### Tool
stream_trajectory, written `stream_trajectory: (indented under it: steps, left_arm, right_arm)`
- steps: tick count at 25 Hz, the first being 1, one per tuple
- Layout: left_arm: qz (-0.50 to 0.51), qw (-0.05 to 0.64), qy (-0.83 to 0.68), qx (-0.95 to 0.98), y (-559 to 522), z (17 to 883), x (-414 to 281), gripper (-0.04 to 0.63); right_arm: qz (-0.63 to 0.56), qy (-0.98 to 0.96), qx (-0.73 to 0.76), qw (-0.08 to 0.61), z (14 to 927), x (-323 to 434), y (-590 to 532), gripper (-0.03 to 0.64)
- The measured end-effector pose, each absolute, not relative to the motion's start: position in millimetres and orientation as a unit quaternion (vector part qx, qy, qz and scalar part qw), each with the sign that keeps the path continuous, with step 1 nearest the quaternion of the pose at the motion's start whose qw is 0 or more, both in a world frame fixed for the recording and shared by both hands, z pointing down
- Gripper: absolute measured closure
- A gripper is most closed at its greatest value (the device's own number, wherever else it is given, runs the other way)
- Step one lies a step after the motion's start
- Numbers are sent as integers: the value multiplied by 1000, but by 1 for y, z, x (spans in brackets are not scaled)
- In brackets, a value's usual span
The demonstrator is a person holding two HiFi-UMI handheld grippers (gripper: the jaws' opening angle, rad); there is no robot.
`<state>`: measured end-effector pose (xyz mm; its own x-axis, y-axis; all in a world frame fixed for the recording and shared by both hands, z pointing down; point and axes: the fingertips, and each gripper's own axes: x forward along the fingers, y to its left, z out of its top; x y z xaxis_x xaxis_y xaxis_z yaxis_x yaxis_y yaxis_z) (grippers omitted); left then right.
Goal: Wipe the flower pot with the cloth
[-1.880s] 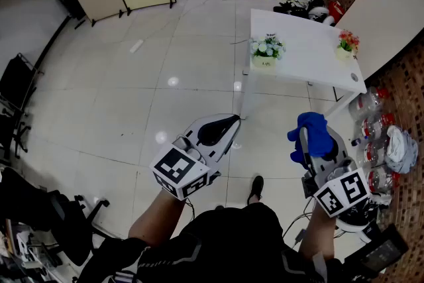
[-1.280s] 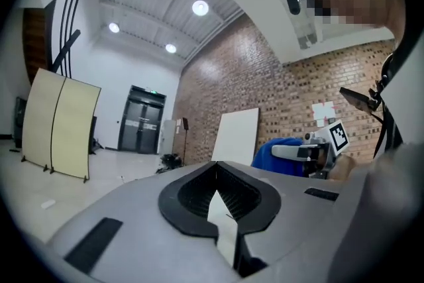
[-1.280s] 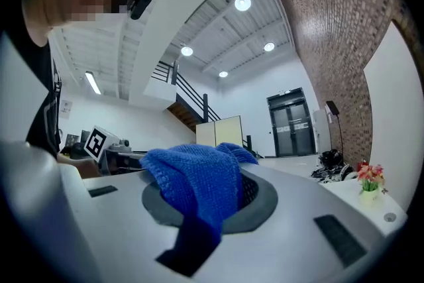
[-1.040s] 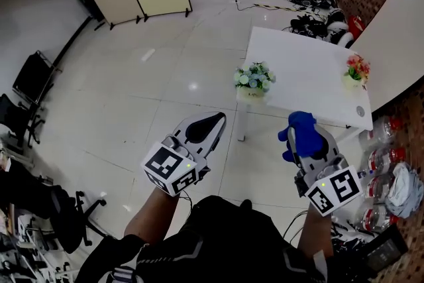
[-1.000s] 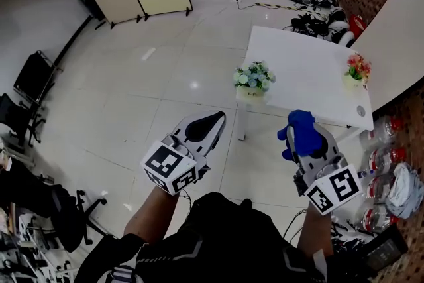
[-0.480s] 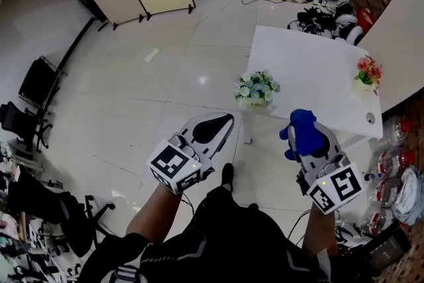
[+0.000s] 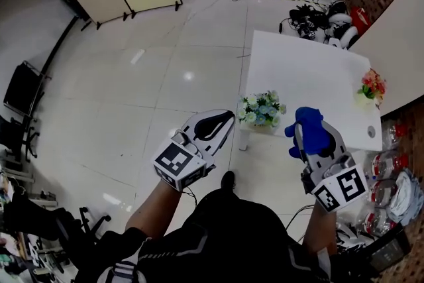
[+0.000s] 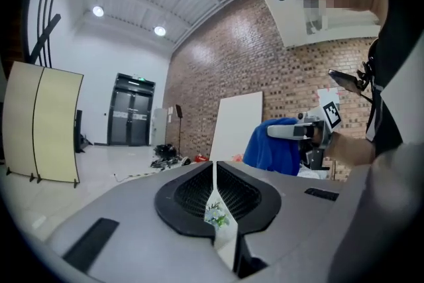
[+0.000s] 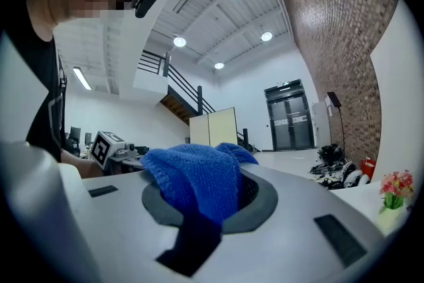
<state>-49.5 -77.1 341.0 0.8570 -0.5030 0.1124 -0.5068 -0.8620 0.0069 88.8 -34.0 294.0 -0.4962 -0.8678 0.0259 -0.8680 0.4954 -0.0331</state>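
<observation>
Flower pot (image 7: 261, 111) with white and blue blooms is sitting at the near left corner of the white worktop (image 7: 311, 76) in the head view. Left claw (image 7: 225, 120) is hovering off the worktop's left edge, above the floor and apart from the flower pot. Right claw (image 7: 306, 124) is hanging at the worktop's near edge, carrying a blue cloth (image 7: 308, 132) bunched at its tip, not touching the flower pot. A second pot (image 7: 372, 85) with red flowers is standing at the worktop's right edge.

Left gripper view: the left claw's jaws are pressing together with nothing between them. The flower pot is peeking through the slit beyond them, and the cloth is showing off to the right.

Right gripper view: the right claw's jaws are clamping the cloth, which is spilling over the top of them. The second pot is showing on the worktop at far right.
</observation>
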Motion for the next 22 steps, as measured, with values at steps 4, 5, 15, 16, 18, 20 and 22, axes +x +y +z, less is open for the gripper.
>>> stream_trajectory:
  steps: [4,5,15,16,18,20,22]
  left_arm:
    - [57,6,-243,968,-106,349,-52,589]
    - [56,6,-237,970,-112,350,-53,589]
    - [37,46,-192,980,-170,365,-48,526]
    - [40,46,-188,980,-172,369,-46,513]
    - [54,29,-178,982,-175,381,-39,487]
    - [78,15,-167,983,-177,394,-32,446]
    - [106,16,-153,982,-176,410,-25,353]
  right_arm:
    - [14,-857,516,-4,294,88,-61,541]
    - [11,-854,520,-3,294,87,-67,541]
    - [11,-832,555,14,292,85,-134,541]
    - [14,-833,553,14,292,87,-137,541]
    - [17,-837,548,9,294,91,-142,541]
    - [19,-839,543,18,300,97,-147,541]
    - [22,-842,538,23,303,102,-151,541]
